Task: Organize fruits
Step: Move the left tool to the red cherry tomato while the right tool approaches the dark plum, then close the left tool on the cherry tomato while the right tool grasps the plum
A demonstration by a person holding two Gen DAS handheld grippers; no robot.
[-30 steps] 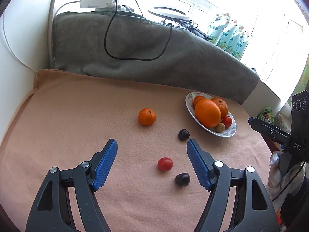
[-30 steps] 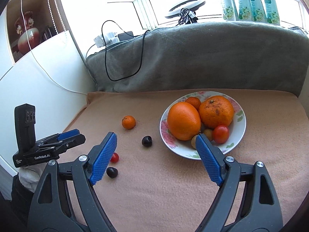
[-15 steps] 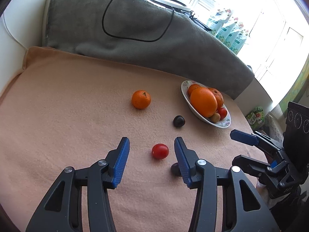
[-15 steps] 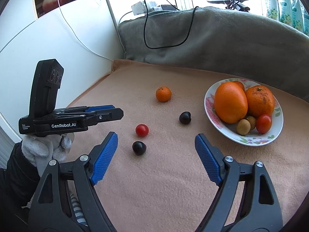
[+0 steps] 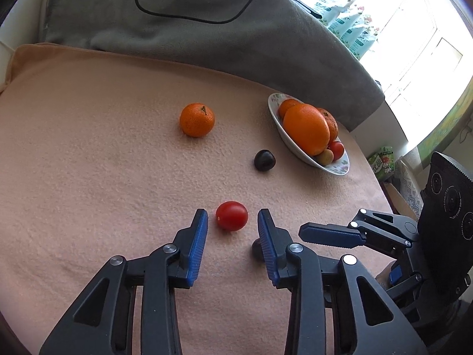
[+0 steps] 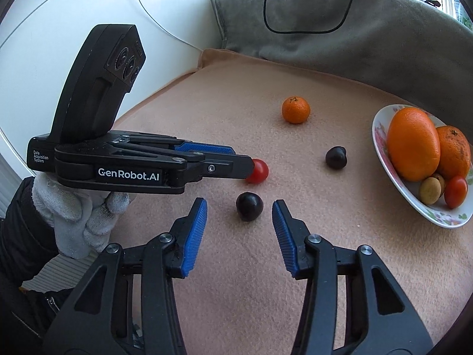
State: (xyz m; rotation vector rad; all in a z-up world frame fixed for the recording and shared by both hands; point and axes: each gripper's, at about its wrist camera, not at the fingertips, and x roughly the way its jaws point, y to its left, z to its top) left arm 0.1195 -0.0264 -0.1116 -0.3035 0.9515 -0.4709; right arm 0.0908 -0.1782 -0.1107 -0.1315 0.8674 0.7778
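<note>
A red cherry tomato (image 5: 232, 216) lies on the peach blanket between the blue pads of my left gripper (image 5: 232, 213). Its jaws are closing, and a narrow gap still shows on each side. In the right wrist view, a dark plum (image 6: 249, 206) lies between the pads of my right gripper (image 6: 239, 204), whose jaws are also closing without touching it. The left gripper (image 6: 251, 165) reaches in from the left with the tomato (image 6: 259, 171) at its tip. A mandarin (image 5: 197, 119) and a second dark plum (image 5: 264, 160) lie loose farther back.
A flowered plate (image 6: 381, 148) at the right holds a large orange (image 6: 414, 145), another orange, a tomato and a small brown fruit. A grey blanket (image 5: 192, 38) with a black cable rises behind. A white-gloved hand (image 6: 74, 210) holds the left gripper. A white wall stands at the left.
Both grippers have come down toward the blanket with their jaws narrowing. The left one now brackets the tomato. The right one swung left from the plate to bracket the near dark plum.
</note>
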